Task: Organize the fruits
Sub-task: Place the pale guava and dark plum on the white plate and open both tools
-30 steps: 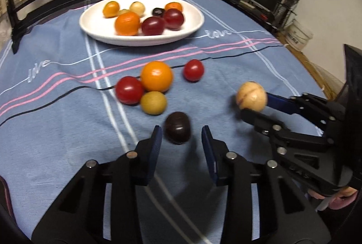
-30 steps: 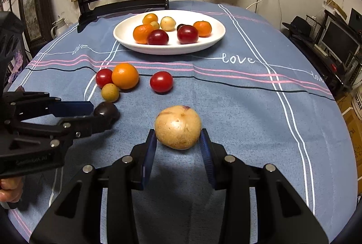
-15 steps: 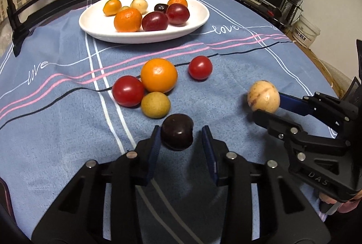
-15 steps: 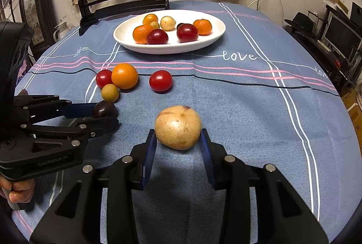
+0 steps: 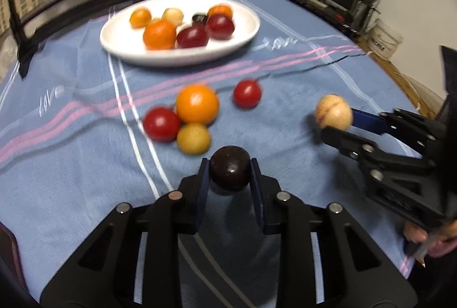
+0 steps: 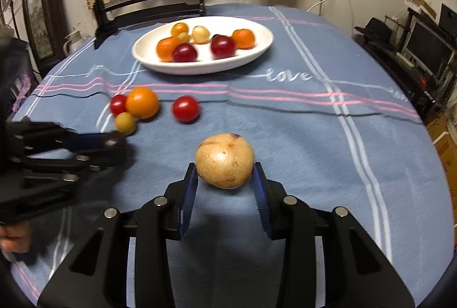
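Here, a small, round, glossy dark plum (image 5: 229, 171) is sitting clamped between the blue pads of the left tool (image 5: 228, 175), low in the centre of the left wrist view, with a single highlight shining on its smooth skin. The right tool (image 6: 225, 179) is gripping a larger, oval, tan fruit (image 6: 224, 160) with a matte, speckled skin and purplish blotches near its top; it is showing low in the centre of the right wrist view and, at the right edge of the left wrist view, appearing lifted off the cloth.

Just above the plum in the left wrist view, four loose fruits are lying on the fuzzy blue tablecloth (image 5: 71, 159): a smooth orange (image 5: 197, 103), a shiny red tomato (image 5: 161, 124) touching its left side, a dull yellow ball (image 5: 193, 138) below it, and a second red tomato (image 5: 247, 93) a little apart to the right. The cloth, covering the round worktop, is carrying pink, white and black stripes.

Further up, an oval, glossy white plate (image 6: 257, 51) is holding several oranges, dark red plums and pale yellow fruits.

Both tools are pointing forward towards the plate, black arms angling inward; fingers of a hand (image 5: 428, 239) are showing behind the right one.
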